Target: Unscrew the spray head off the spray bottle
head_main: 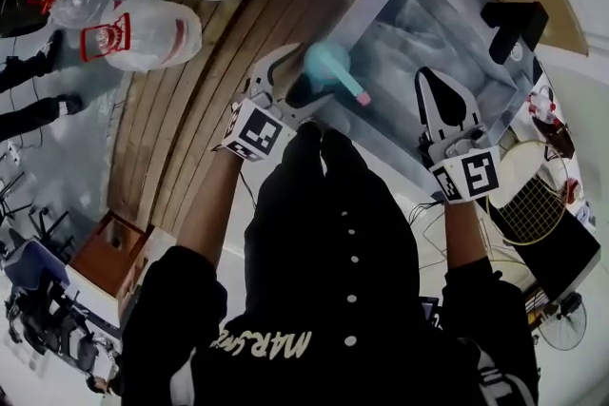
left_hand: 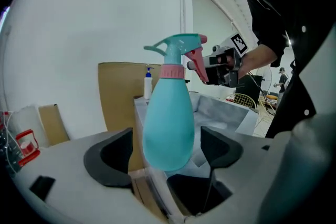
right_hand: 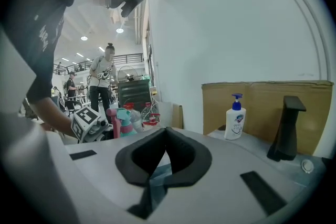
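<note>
The right gripper's (right_hand: pixel 166 136) own body hides the spray bottle's (right_hand: pixel 125 126) lower half; the soap dispenser's (right_hand: pixel 235 119) label is illegibly small.

A: What's worn?
B: A black shirt (head_main: pixel 324 233), short sleeves, small white buttons (head_main: pixel 354 259), pale lettering (head_main: pixel 266 342).
A: And the tools?
B: The left tongs (head_main: pixel 290 76) and right tongs (head_main: pixel 433 86) have pale grey bodies, black pads (left_hand: pixel 110 160) and a black-and-white marker cube (head_main: pixel 255 130) each.
</note>
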`<state>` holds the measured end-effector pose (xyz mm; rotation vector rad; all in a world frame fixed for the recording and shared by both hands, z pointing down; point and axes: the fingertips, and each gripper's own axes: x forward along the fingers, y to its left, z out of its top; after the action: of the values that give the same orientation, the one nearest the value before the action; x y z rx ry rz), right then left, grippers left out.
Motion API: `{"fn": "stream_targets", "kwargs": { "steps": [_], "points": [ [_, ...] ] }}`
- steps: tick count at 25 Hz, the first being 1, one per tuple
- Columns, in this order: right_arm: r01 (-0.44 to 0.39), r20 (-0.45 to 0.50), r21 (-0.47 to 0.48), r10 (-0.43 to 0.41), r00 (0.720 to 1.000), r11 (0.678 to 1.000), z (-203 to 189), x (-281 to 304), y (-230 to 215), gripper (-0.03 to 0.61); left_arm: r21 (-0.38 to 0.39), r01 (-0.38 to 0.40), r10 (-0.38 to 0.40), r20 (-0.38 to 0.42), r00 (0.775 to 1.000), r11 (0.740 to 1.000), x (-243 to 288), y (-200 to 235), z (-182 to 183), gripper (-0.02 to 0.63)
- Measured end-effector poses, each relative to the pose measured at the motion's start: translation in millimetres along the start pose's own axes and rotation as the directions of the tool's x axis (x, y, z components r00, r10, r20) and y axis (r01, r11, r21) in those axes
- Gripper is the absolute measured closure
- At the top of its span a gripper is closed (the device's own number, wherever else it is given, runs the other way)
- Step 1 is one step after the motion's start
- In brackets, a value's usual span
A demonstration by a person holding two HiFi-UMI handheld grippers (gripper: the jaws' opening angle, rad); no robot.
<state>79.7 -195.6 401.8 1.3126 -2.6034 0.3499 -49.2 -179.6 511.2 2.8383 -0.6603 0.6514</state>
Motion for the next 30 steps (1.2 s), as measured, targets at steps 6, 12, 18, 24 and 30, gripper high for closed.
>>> {"fn": "stream_targets", "kwargs": {
  "steps": [6,12,18,24,30],
  "points": [
    [-0.002,-0.022,0.023,0.003,1.0,1.0,-17.1,6.0,-5.9,0.565,0.013,0.069,-0.07,0.031,0.997,0.998,25.1,-1.2,2.7,0.21],
    [-0.01,-0.024,0.034,0.011,1.0,0.999,-19.5,10.8,-7.1,0.565,0.04,0.084,-0.086,0.038,0.996,0.996,37.7,-2.9,7.3,0.212],
    [-0.048,0.016,0.047,0.047,0.999,0.998,-0.4,13.4,2.8,0.565,0.033,0.077,-0.079,0.052,0.996,0.997,36.9,-3.0,6.9,0.212],
    [-0.173,0.112,0.061,0.165,0.98,0.983,34.1,20.6,39.7,0.554,0.029,0.072,-0.073,0.037,0.997,0.997,36.3,-3.0,7.1,0.212],
    [-0.273,0.181,0.049,0.26,0.948,0.961,75.7,29.6,77.0,0.442,0.03,0.076,-0.078,0.039,0.996,0.997,35.9,-3.5,6.8,0.212]
  ]
}}
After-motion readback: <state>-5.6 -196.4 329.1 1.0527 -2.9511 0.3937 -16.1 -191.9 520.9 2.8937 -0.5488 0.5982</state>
